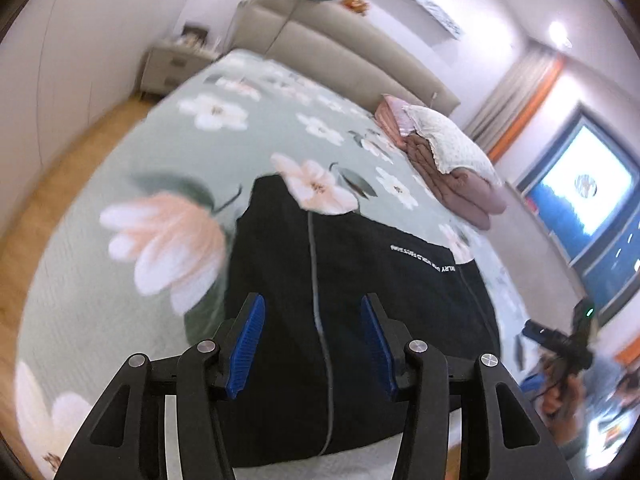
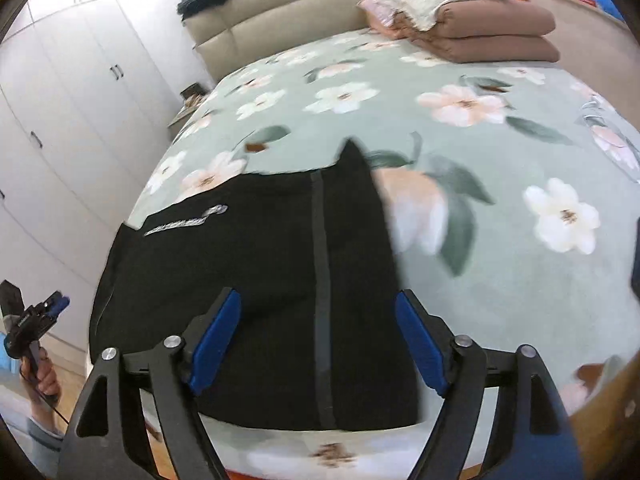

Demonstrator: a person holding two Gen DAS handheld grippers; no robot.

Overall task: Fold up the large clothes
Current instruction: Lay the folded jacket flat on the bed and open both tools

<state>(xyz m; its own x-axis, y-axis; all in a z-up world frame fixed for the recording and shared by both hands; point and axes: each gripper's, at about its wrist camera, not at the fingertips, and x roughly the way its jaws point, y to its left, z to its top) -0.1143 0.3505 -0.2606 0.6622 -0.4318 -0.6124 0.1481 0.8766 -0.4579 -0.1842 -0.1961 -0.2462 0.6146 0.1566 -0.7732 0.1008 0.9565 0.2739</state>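
Observation:
A large black garment [image 1: 360,312] with a grey stripe and white lettering lies flat on the floral green bedspread [image 1: 120,300], near the bed's foot edge. My left gripper [image 1: 314,332] is open and empty, hovering above the garment's near part. In the right wrist view the same black garment [image 2: 260,280] lies under my right gripper [image 2: 318,340], which is open and empty above it. The other gripper shows at each view's edge: the right one [image 1: 568,340] and the left one [image 2: 36,316], both held off the bed.
Folded brown quilts with a white pillow [image 2: 472,20] sit at the bed's far right by the beige headboard [image 2: 288,12]. White wardrobes [image 2: 68,120] stand left, a nightstand [image 1: 176,64] beside the bed, a window [image 1: 584,192] on the right. Wooden floor [image 1: 48,184] runs alongside.

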